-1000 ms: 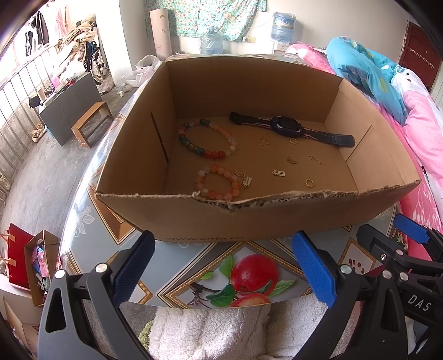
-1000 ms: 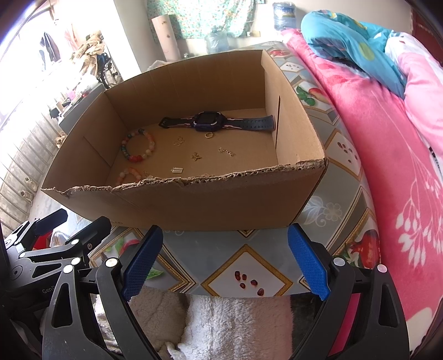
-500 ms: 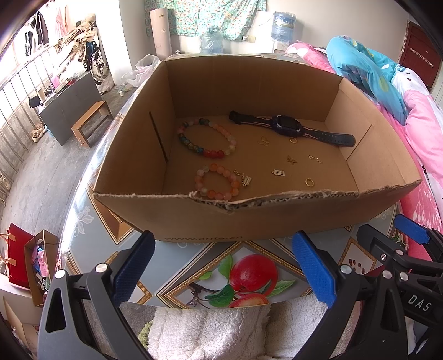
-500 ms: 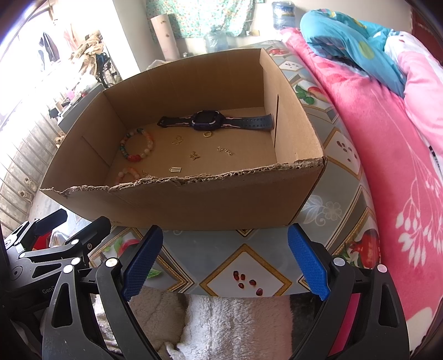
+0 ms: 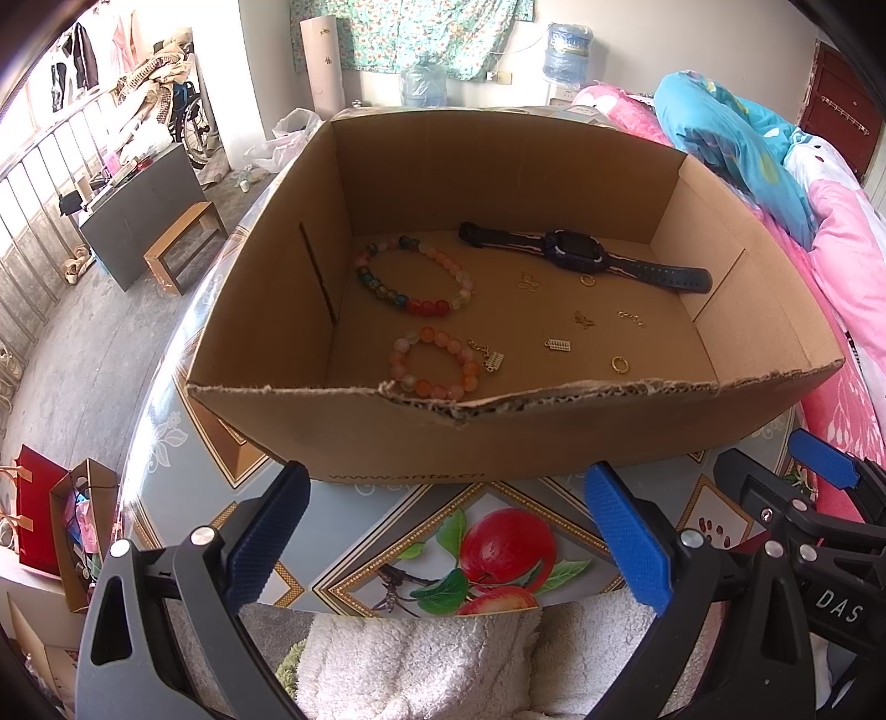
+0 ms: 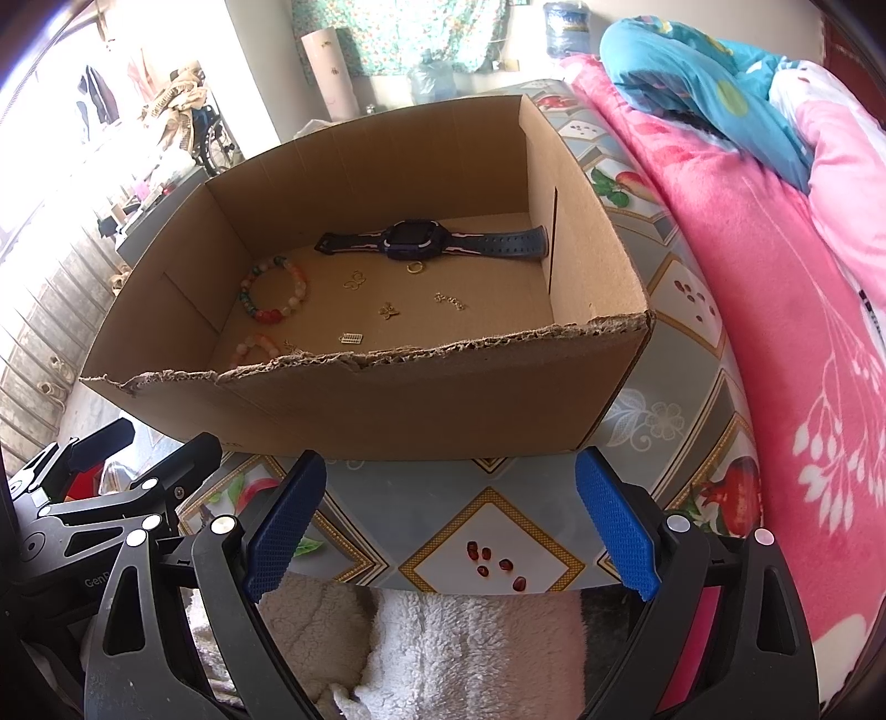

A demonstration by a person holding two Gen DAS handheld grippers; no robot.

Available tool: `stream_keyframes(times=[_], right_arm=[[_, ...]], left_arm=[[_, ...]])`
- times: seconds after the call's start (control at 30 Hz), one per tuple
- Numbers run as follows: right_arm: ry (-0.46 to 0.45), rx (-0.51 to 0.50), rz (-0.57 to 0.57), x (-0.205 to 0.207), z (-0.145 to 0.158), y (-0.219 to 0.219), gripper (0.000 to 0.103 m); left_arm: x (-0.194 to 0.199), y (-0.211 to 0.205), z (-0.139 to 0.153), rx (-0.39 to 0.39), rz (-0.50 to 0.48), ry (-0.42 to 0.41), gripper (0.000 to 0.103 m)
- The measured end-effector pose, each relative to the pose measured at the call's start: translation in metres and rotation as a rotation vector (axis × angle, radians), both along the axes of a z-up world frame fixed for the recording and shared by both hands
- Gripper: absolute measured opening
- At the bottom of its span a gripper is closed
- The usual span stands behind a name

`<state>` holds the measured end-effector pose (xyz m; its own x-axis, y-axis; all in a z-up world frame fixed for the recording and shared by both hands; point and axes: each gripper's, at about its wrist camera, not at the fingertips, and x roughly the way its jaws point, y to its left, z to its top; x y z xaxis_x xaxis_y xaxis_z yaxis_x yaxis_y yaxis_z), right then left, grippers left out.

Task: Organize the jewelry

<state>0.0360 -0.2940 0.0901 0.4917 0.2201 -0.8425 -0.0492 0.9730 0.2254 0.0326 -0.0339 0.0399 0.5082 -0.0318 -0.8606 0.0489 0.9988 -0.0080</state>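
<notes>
Sunlight floods the railing [image 5: 33, 183] at ten o'clock; floral curtain [image 5: 410, 33] at twelve, pink bedding [image 6: 775, 277] at three.

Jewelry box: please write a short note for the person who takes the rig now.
Left gripper: open, holds nothing, in front of the box.
Right gripper: open, holds nothing, also in front.
In the box: watch at the back, big bracelet and small bracelet at left, small gold pieces loose at right.
Done: nothing is visibly sorted.
Left: group the pieces.
</notes>
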Motion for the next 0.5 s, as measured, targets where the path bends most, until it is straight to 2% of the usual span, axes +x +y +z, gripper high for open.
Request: stream_keyframes(times=[0.5], right_arm=[[-0.001, -0.001, -0.002, -0.0002, 0.0003, 0.0002, 0.088]], left_arm=[[0.0002, -0.0003, 0.0001, 0.000, 0.006, 0.000, 0.097]])
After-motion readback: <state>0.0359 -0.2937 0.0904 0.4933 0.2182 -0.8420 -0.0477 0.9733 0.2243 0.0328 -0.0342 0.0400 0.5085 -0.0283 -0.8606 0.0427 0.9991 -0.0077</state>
